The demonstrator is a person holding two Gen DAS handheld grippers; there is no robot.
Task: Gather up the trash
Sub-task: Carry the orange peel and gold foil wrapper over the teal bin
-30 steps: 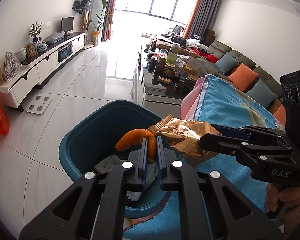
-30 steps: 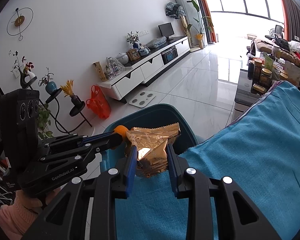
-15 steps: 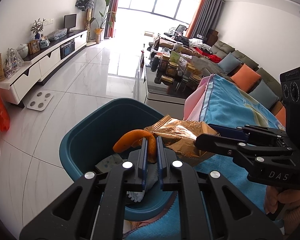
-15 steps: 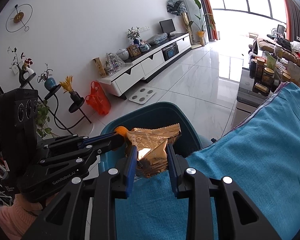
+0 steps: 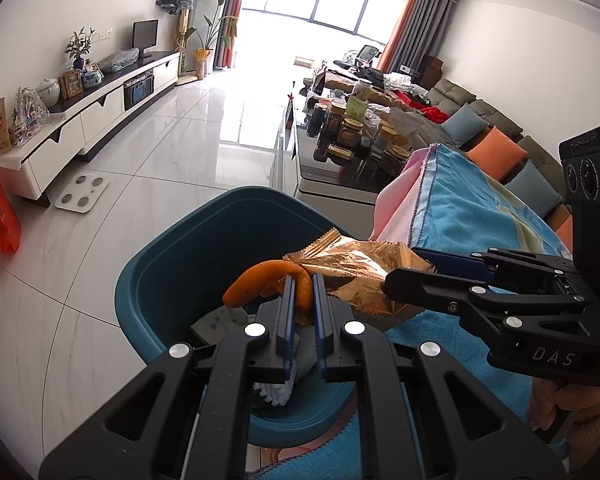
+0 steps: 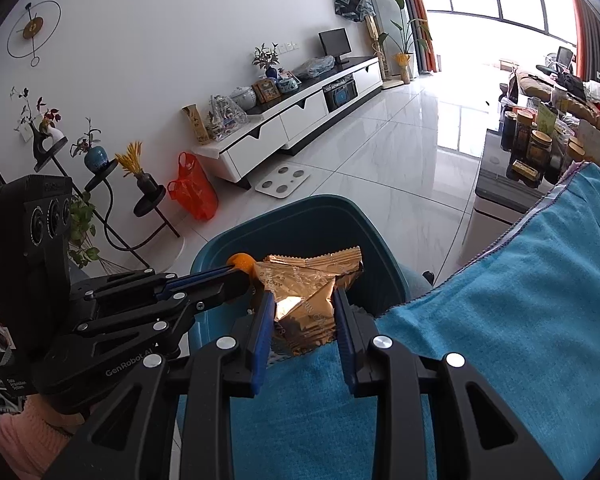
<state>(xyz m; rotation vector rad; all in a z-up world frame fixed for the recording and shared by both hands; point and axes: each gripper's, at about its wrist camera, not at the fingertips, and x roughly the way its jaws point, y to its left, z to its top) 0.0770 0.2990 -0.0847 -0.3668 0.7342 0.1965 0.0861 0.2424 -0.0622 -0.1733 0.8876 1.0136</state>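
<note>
a: what's hard to make out?
b: bin point(image 5: 172, 264) contents, half hidden.
a: grips?
b: left gripper point(image 5: 302, 280) pinches curled orange peel point(image 5: 256, 278); right gripper point(image 6: 300, 300) clamps crinkly gold wrapper point(image 6: 306, 284), both above the bin.

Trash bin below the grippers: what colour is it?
Dark teal trash bin, plain and unpatterned; the left wrist view shows it best.

The left gripper point(image 5: 302, 280) covers much of the bin's point(image 5: 172, 264) contents; only scraps of grey cloth and something white and toothed peek out beneath, too hidden to name. The orange peel point(image 6: 242, 261) is mostly hidden in the right wrist view. The gold wrapper's point(image 6: 306, 292) print is unreadable. The jars point(image 5: 350, 132) on the far table are too small to identify. Both hands are cut off by the frame edges.
</note>
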